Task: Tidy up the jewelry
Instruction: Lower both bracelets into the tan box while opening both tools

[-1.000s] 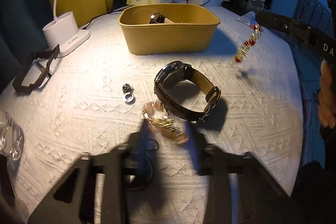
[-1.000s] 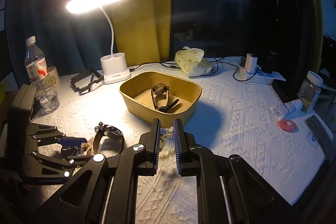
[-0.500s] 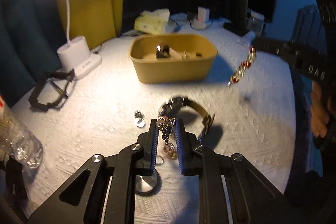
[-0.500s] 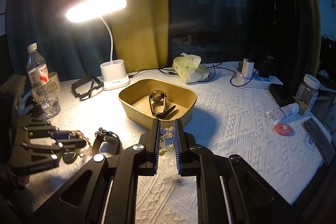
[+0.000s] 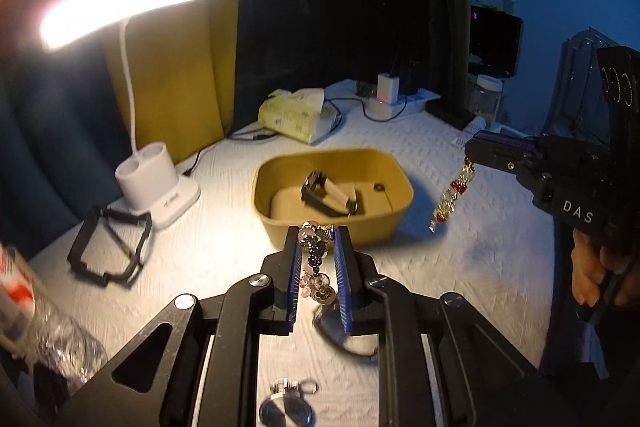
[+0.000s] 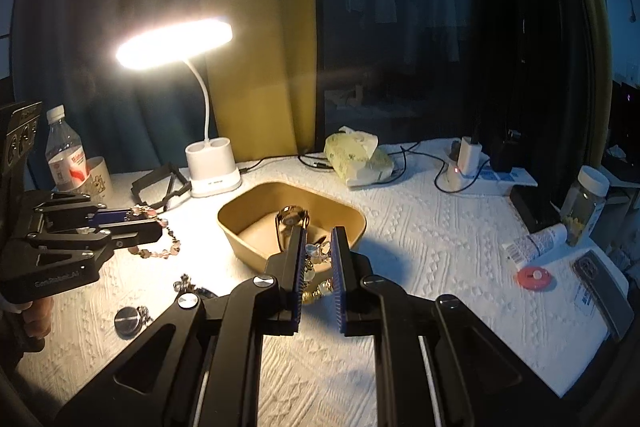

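**Two bracelets aloft, both near the tray**

Clearly, each gripper carries a piece. The left gripper has its fingers drawn in close on a pink and dark beaded bracelet, which is pinched near its top and droops in a loop below the pads; the right-wrist view shows that loop hanging free above the white cloth. The right gripper is likewise nearly closed on a gold chain with red beads, which dangles in a slack line off the fingertips, just to the right of the tan tray. A watch lies inside the tray already; a round pendant and a small charm rest on the cloth.

Both pieces look light and wholly limp, so they will likely swing and trail behind any quick move. The beads are smooth and may slide between the ridged pads, and the thin links could snag on the tray's rim. A grip across several beads at mid-strand seems safest, lowered slowly into the tray.
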Demonstrator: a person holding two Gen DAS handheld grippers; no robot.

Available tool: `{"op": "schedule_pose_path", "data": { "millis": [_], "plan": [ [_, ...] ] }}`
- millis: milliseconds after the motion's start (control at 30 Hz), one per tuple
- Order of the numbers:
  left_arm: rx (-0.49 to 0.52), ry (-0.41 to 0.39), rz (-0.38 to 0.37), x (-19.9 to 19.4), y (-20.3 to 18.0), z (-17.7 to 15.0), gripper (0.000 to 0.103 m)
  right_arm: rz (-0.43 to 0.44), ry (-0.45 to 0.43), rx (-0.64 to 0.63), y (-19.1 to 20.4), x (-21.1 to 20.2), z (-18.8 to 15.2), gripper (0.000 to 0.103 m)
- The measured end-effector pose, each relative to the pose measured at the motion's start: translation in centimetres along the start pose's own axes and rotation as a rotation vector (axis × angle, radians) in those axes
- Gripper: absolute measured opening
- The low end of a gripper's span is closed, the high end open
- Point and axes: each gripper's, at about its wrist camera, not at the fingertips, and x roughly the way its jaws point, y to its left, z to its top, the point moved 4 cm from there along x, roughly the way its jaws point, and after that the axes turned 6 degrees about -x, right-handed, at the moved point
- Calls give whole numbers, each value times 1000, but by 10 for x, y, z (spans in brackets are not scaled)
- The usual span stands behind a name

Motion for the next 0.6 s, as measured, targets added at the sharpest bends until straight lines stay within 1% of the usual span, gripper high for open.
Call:
{"op": "schedule_pose_path", "data": {
  "millis": [167, 267, 433, 600],
  "plan": [
    [-10, -22, -5, 13, 2, 13, 18, 0, -21, 5, -5, 9, 12, 12],
    [-25, -31, -21, 23, 5, 19, 18, 5, -28, 9, -7, 17, 17, 12],
    [-55, -12, -42, 50, 4, 22, 18, 18, -27, 17, -8, 32, 22, 12],
    [-71, 7, -63, 71, 2, 21, 18, 30, -4, 28, -7, 51, 20, 12]
  ]
}}
